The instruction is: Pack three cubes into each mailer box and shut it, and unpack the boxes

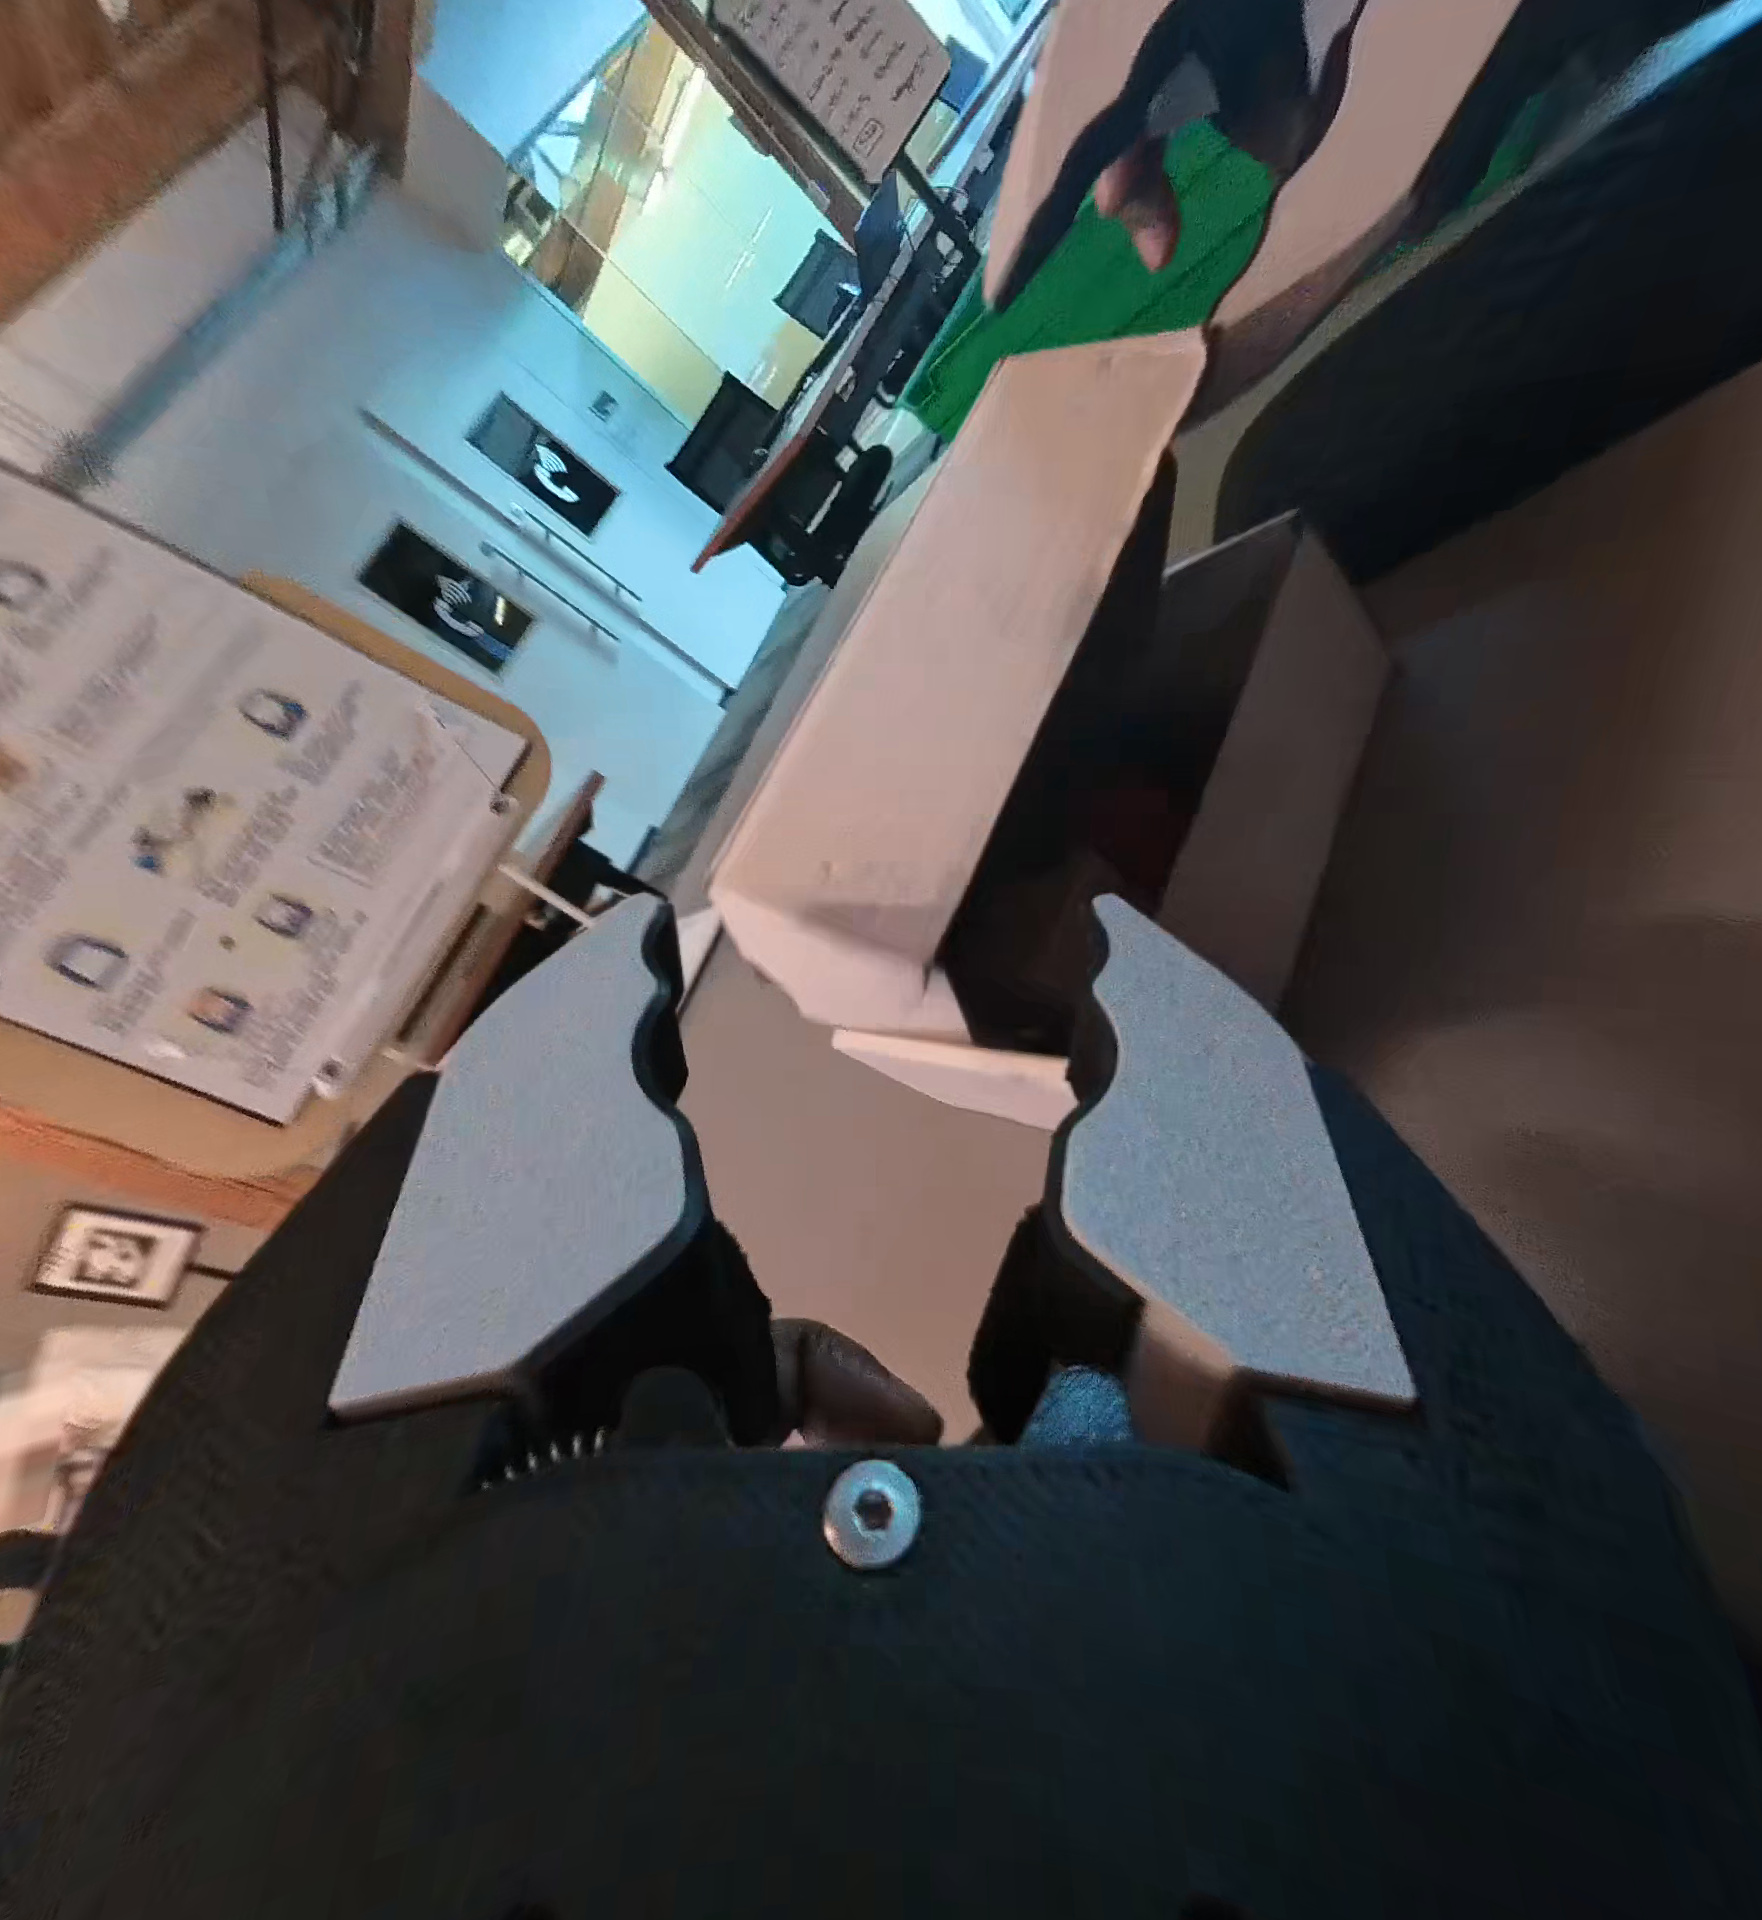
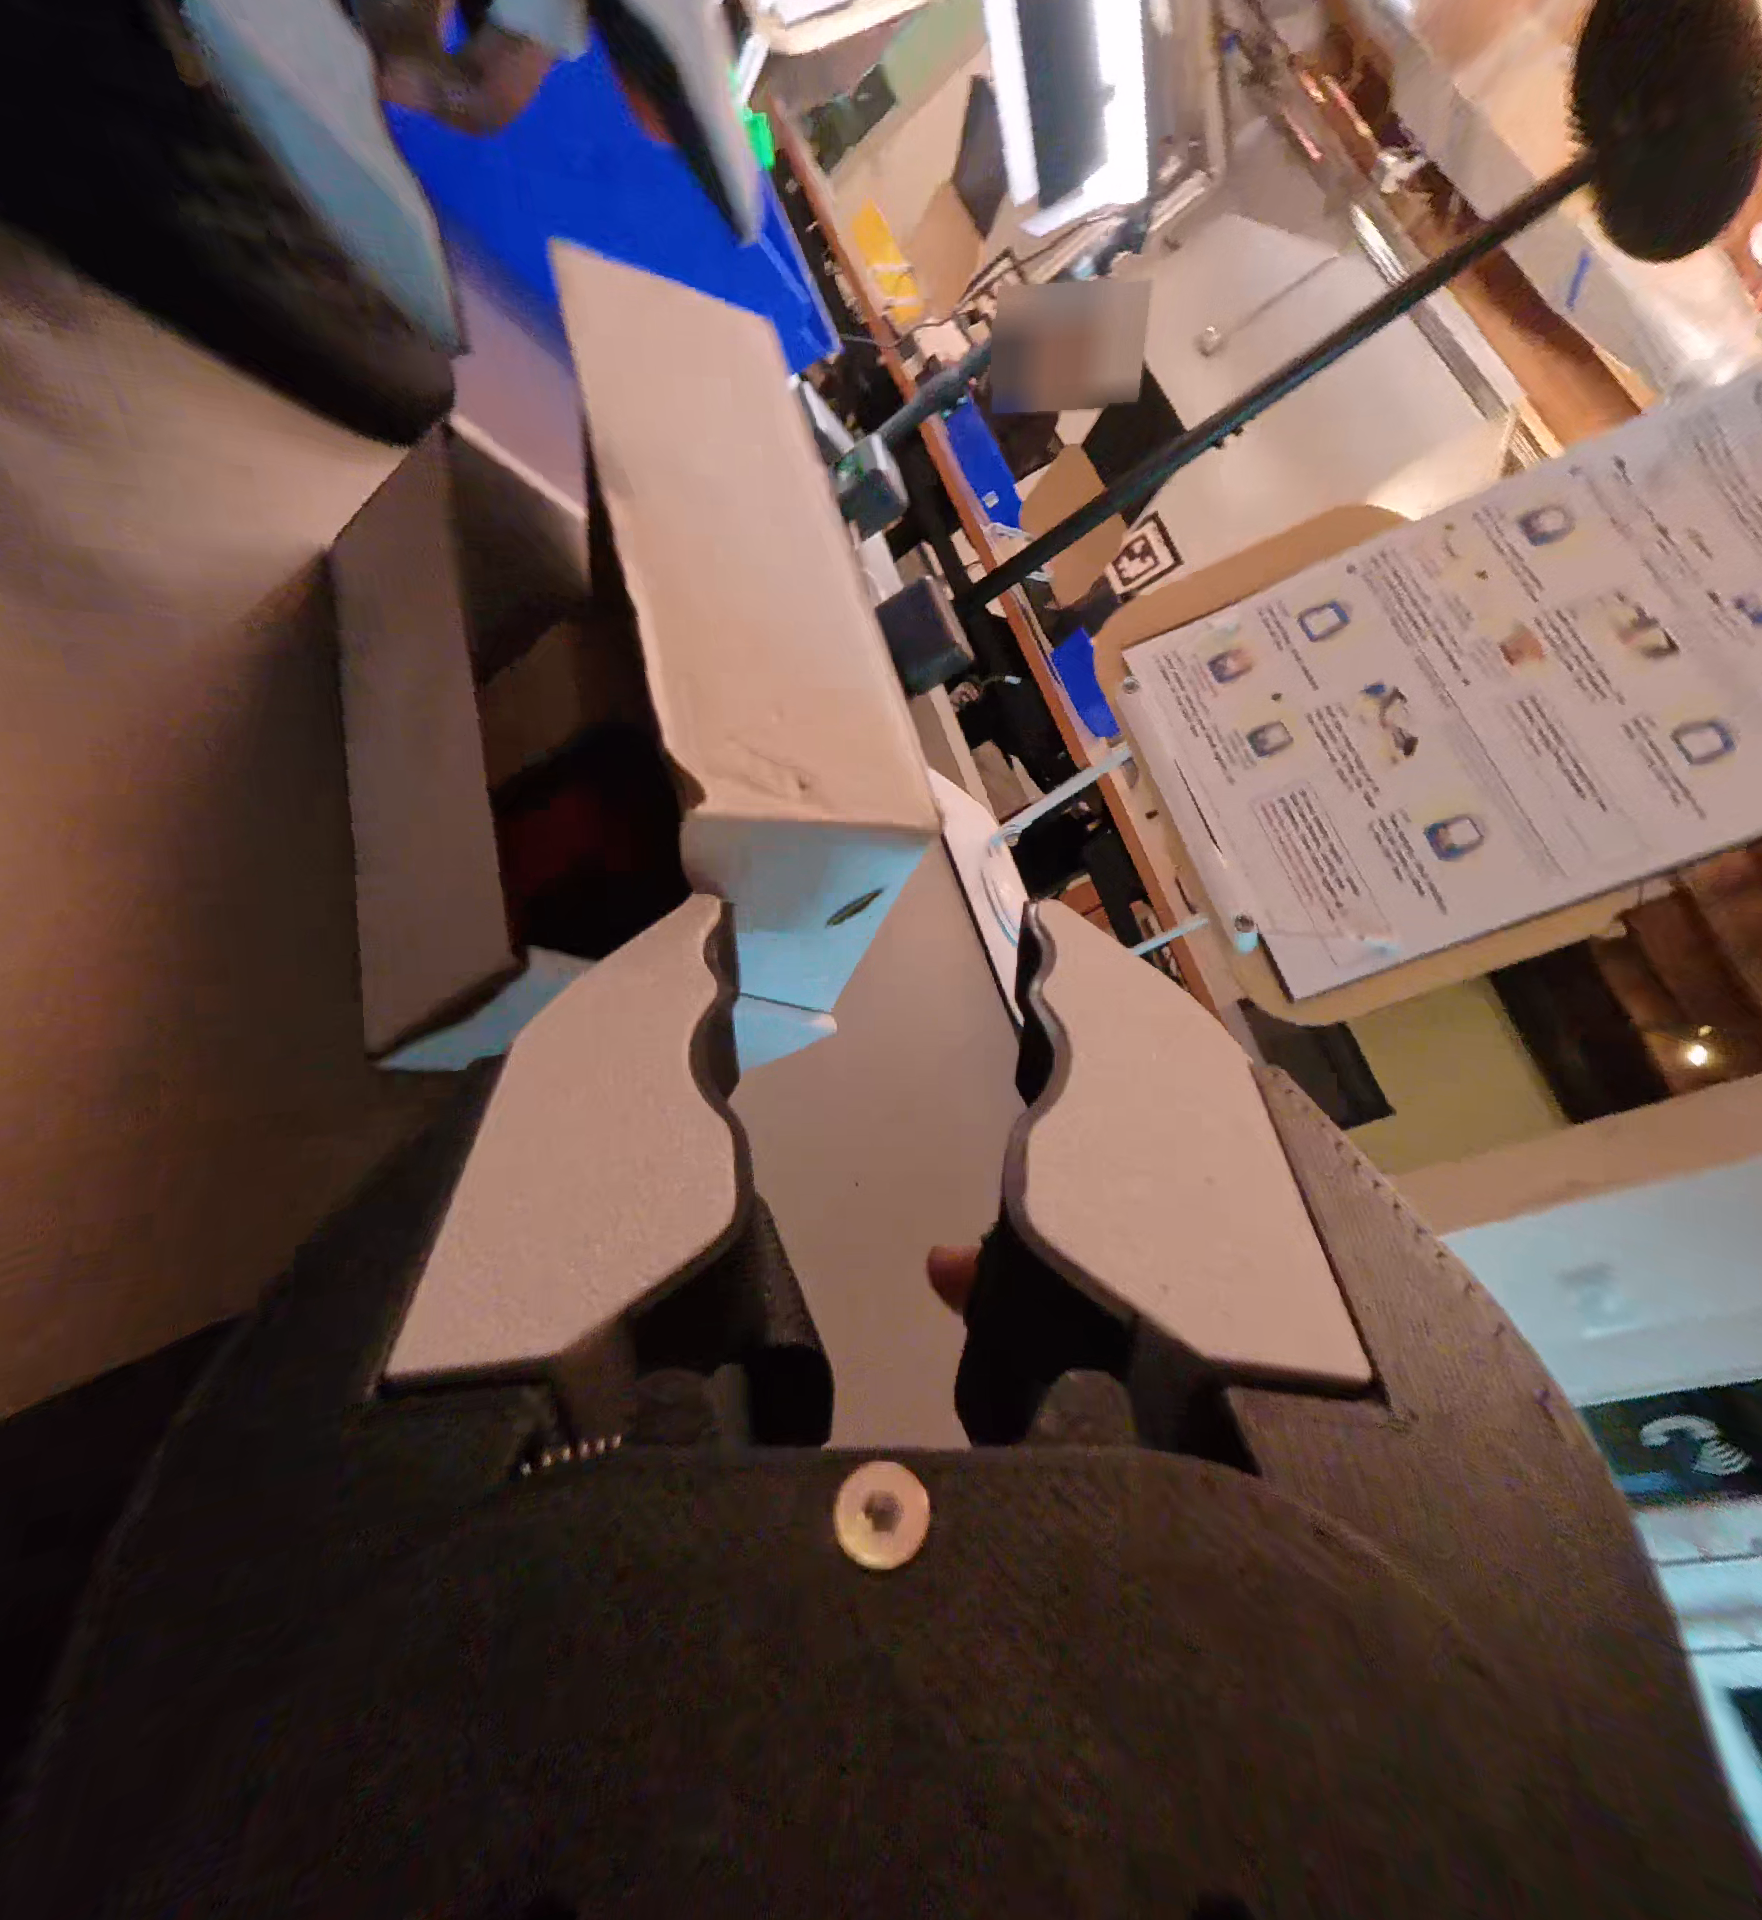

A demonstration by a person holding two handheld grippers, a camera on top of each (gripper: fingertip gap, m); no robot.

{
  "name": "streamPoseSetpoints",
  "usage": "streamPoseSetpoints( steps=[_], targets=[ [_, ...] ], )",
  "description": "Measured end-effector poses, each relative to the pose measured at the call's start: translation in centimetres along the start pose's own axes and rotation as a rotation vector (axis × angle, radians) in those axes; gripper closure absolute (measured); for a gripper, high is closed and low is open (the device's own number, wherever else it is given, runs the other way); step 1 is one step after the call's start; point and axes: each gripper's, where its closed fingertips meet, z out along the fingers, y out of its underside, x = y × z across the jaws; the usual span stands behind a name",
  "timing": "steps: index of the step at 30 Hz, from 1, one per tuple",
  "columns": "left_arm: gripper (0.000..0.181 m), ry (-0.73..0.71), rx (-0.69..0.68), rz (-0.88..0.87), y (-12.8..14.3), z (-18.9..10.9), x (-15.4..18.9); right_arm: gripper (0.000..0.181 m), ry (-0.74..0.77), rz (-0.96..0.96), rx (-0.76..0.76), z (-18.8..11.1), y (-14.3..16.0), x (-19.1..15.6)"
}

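The left claw (image 1: 882, 956) is spread wide and pinches nothing. Its two grey fingers (image 1: 544, 1164) point at an open cardboard box (image 1: 939, 727). The box fills the left wrist view from 12 o'clock round to 3 o'clock. A white flap (image 1: 960, 1070) of the box sits just between the finger tips. Inside the box it is dark, and something red (image 1: 1137, 821) shows deep in there, too dim to tell what it is. Far off at 1 o'clock is a big green thing (image 1: 1116, 270) with a hand (image 1: 1147, 197) on it. At 9 o'clock hangs a board with a sheet of pictures (image 1: 160, 821).

The right claw (image 2: 872, 935) is spread too, with nothing held. In the right wrist view the same kind of box (image 2: 742, 582) is at 11 o'clock, close in front of the fingers (image 2: 596, 1164). Its light end (image 2: 804, 883) lies just past the left finger tip. A dark red shape (image 2: 586, 821) sits in the shadow inside. A blue thing (image 2: 596, 177) is behind the box at 12 o'clock. The picture sheet (image 2: 1500, 686) is at 3 o'clock. A black fuzzy ball on a stick (image 2: 1666, 125) pokes in at 1 o'clock. A grey table (image 2: 887, 1195) shows between the fingers.
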Motion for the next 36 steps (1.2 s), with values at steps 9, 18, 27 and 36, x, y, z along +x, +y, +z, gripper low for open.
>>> streamPoseSetpoints(
  steps=[9,18,27,36],
  targets=[
    [0.165,0.112,0.005,-0.093,-1.1,0.6,0.9,0.181,-0.183,-0.02,0.003,0.6,-0.7,-2.4],
    [0.167,0.443,-0.092,-0.375,-0.9,-1.4,3.9,0.181,-0.57,0.284,-0.033,-1.0,-1.7,-6.4],
    [0.167,0.515,-0.187,-0.445,0.9,-0.8,6.1,0.181,-0.658,0.39,-0.126,-0.7,0.4,-8.6],
    [0.166,0.519,-0.205,-0.446,1.6,-0.7,6.9,0.181,-0.65,0.378,-0.159,-0.4,1.3,-9.1]
  ],
)
